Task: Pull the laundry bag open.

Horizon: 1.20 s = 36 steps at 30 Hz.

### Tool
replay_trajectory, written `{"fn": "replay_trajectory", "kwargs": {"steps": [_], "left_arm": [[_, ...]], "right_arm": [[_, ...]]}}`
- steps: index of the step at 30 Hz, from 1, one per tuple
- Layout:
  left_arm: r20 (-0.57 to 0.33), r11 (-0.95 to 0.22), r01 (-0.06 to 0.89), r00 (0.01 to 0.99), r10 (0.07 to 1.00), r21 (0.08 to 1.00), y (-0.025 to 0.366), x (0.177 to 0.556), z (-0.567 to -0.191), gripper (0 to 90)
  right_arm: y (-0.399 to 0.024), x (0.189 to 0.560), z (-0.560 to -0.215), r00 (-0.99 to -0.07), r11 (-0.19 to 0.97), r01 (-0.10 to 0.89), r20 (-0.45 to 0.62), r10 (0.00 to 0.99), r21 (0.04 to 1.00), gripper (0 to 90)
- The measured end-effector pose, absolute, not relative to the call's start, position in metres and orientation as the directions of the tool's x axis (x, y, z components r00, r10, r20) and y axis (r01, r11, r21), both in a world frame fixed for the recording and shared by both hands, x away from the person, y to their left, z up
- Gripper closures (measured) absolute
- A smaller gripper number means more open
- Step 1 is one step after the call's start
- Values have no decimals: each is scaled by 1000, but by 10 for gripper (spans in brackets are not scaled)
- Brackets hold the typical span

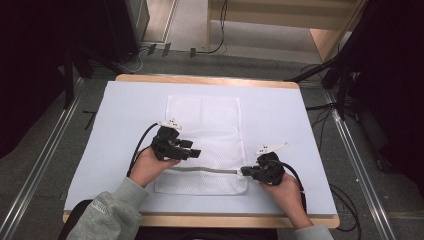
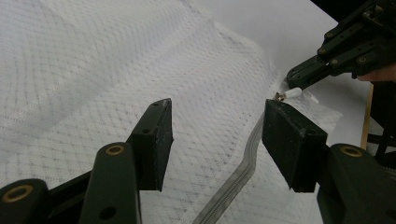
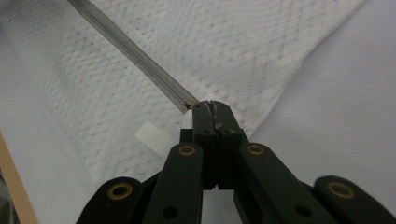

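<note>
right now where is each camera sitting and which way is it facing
High view: fixed above the person's side, looking forward and down on the table; both forearms, left gripper and right gripper show.
Left gripper view: rides the left gripper, looks between its open jaws across the mesh bag; right gripper farther off.
Right gripper view: rides the right gripper, looks along its closed jaws at the zipper end.
All share the mesh bag and zipper.

1. Bare desk [image 1: 280, 107] lies open left, right and beyond the flat mesh bag [image 1: 205, 120].
2. The left gripper [image 1: 192, 152] hangs over the bag's middle, jaws apart.
3. The right gripper [image 1: 243, 171] blocks the zipper's [image 1: 205, 170] right end, jaws closed there.
</note>
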<state>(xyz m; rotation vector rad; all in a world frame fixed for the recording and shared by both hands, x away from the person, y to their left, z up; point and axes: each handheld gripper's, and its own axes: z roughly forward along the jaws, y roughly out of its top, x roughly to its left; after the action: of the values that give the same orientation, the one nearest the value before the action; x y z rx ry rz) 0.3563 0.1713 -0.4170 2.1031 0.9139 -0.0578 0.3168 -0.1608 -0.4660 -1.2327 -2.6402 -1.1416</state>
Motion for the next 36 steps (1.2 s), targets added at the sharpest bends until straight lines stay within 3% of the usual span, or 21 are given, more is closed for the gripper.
{"fn": "replay_trajectory", "kwargs": {"steps": [12,23,36], "left_arm": [[-352,-423,617,756,551,663,155,350,-422,450],[-362,-459,598,785,504,657,128,346,-429,489],[-375,-512,582,808,455,632,96,344,-443,750]], "right_arm": [[-140,319,-464,-731,459,620,256,632,636,900],[-156,315,-461,-737,469,589,200,646,658,893],[-158,315,-470,-738,472,584,189,648,661,892]]}}
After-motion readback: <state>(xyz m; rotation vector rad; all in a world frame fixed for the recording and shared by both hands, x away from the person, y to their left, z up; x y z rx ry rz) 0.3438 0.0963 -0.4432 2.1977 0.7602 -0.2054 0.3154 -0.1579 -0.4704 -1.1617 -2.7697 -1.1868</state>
